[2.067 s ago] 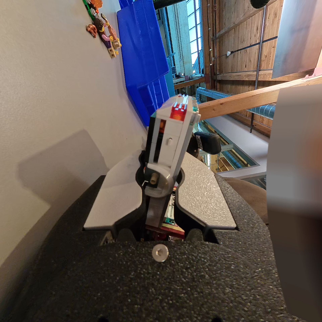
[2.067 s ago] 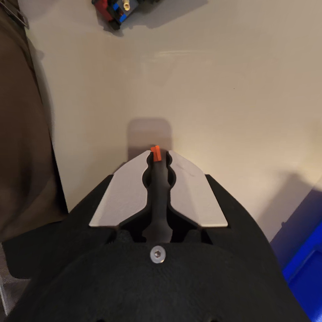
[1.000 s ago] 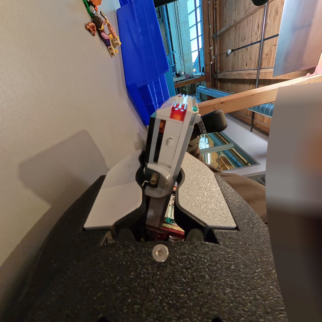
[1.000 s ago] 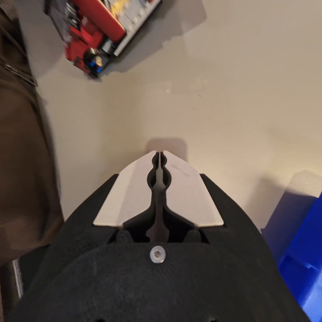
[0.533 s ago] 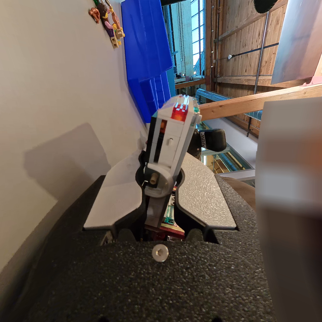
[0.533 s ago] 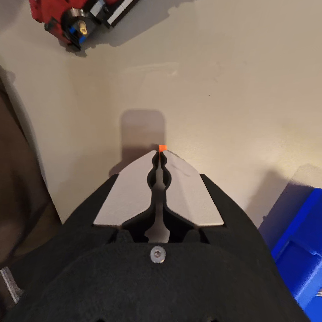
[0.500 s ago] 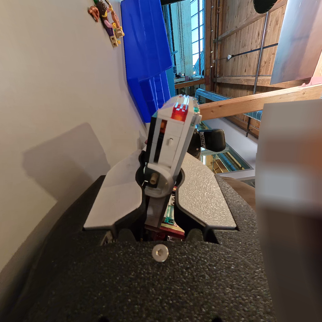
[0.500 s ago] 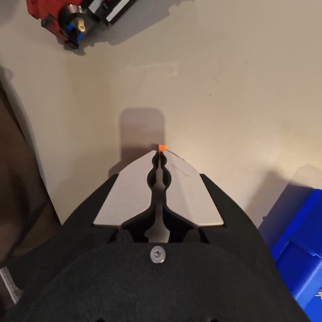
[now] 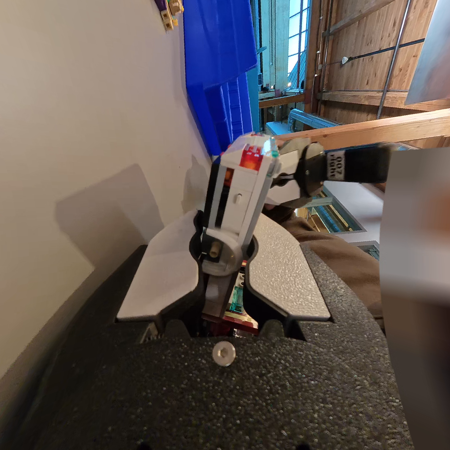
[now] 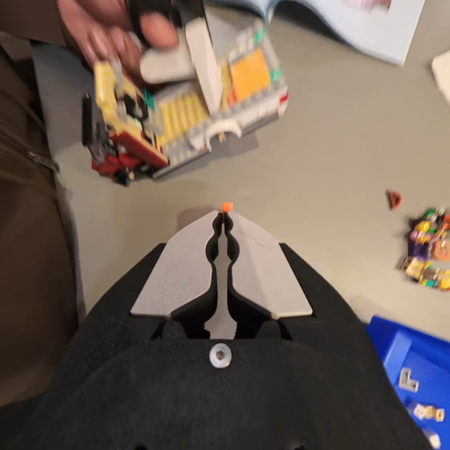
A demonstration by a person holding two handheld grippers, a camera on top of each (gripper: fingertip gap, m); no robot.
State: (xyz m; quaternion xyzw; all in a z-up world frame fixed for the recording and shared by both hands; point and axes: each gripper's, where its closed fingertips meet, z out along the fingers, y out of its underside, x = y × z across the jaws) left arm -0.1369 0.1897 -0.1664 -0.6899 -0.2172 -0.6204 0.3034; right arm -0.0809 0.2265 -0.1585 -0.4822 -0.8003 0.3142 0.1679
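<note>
Left gripper [image 9: 222, 243] is clamped around a white brick-built vehicle [image 9: 233, 199]. Right gripper [image 10: 223, 215] is pinched nearly closed on a tiny orange piece [image 10: 227, 207], not attached to anything yet. The vehicle looks partly built; its lower end is hidden, and loose minifigures [image 10: 428, 258] are blurry.

White-and-grey brick model [image 9: 233, 207] clamped in left tool [image 9: 224, 233], blue bin [image 9: 219, 73] beyond.
</note>
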